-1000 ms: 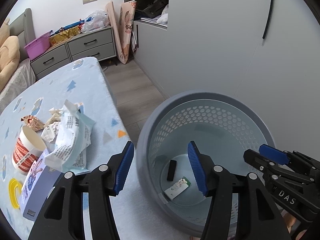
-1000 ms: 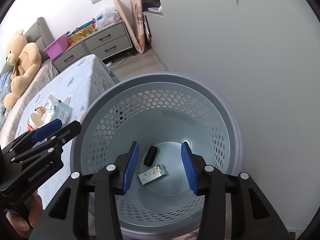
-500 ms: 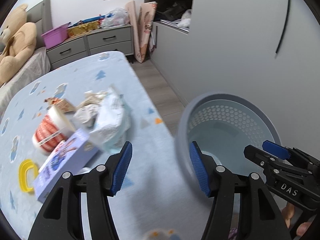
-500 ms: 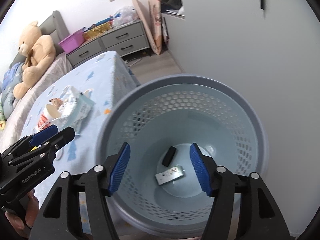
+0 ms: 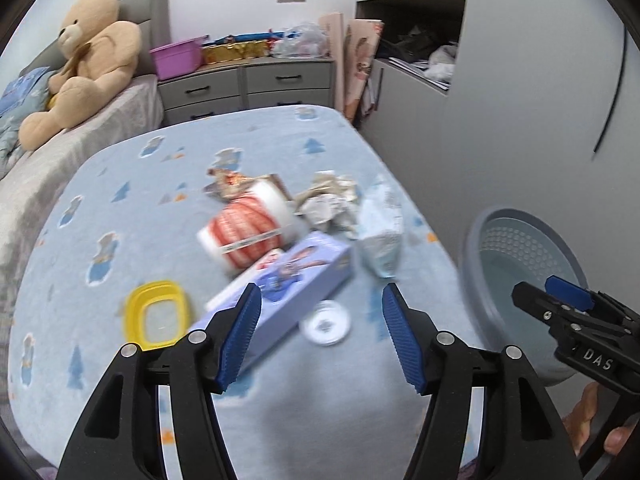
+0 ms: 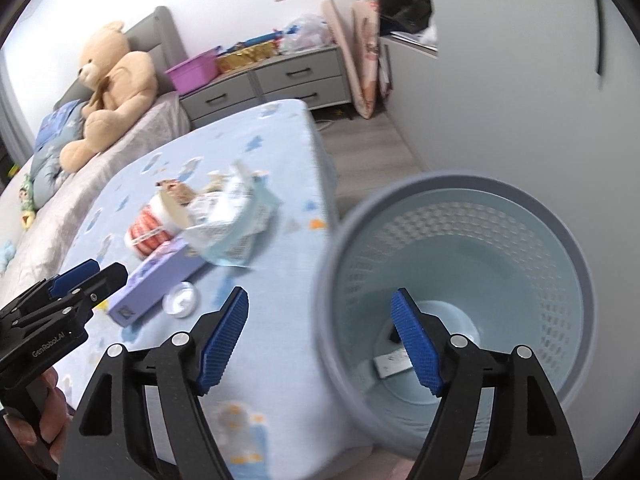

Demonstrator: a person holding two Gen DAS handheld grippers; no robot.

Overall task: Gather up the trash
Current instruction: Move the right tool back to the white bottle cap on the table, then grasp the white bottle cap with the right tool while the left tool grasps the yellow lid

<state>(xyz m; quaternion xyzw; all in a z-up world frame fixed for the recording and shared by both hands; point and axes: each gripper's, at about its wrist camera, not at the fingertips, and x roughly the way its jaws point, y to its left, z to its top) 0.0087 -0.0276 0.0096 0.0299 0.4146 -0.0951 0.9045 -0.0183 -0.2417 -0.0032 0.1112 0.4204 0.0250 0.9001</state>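
Trash lies on the blue blanket [image 5: 280, 136]: a purple box [image 5: 292, 276], a red-and-white paper cup [image 5: 248, 228] on its side, crumpled paper [image 5: 332, 204], a pale blue wrapper [image 5: 380, 232], a clear round lid [image 5: 326, 322] and a yellow ring [image 5: 156, 316]. The grey-blue perforated bin [image 6: 472, 280] stands to the right and holds a small card [image 6: 392, 364]. My left gripper [image 5: 320, 336] is open and empty, just above the box and lid. My right gripper [image 6: 320, 340] is open and empty, over the bin's left rim.
A teddy bear [image 5: 80, 60] sits on the bed at the back left. A grey dresser [image 5: 248, 84] with a purple tub [image 5: 176, 56] stands behind the blanket. A grey wall [image 5: 520, 120] runs close along the right side of the bin.
Both grippers have swung left, away from over the bin and toward the trash pile on the blanket. Both stay open and empty.
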